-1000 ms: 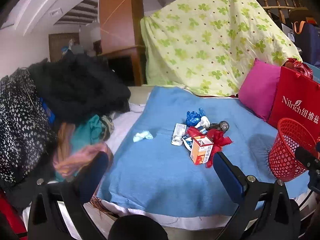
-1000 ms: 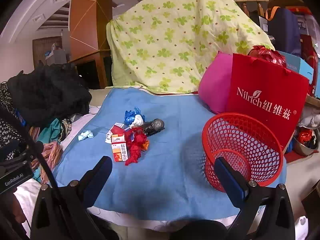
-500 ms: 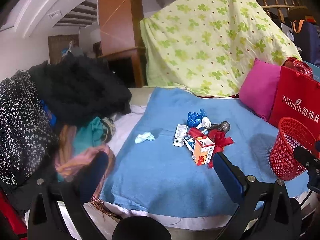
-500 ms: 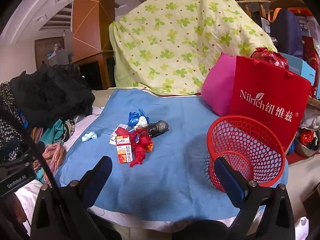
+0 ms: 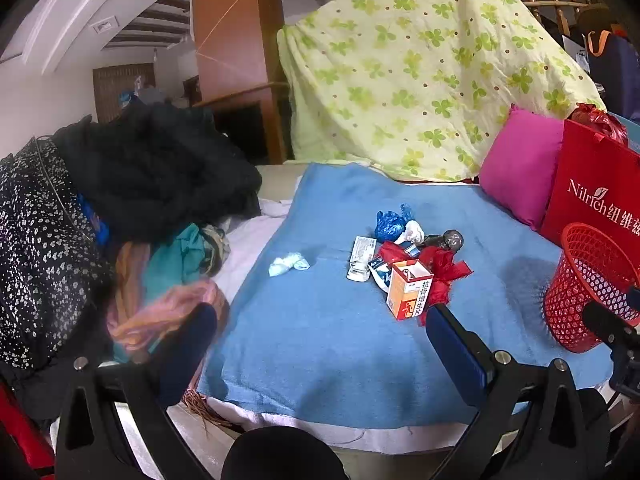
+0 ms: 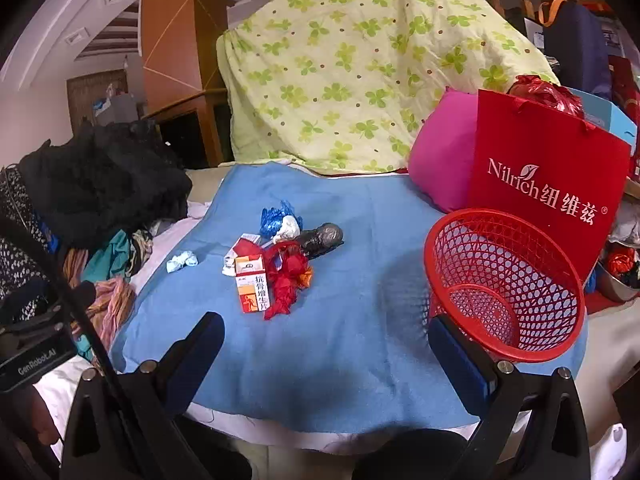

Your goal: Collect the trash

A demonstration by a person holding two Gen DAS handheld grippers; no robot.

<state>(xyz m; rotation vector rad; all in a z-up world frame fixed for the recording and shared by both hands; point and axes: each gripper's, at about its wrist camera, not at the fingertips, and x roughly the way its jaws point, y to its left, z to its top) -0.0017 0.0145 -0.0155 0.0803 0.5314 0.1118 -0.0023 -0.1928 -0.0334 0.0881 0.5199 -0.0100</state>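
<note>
The trash pile lies mid-frame, well above both wide-open, empty tools; red basket right.

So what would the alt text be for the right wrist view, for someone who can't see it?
A small heap of trash, including an orange and white medicine box and crumpled red wrapping, lies on a blue blanket spread over a bed. An empty red mesh basket stands to its right, before a red shopping bag. The open right tool frames the foreground.
</note>
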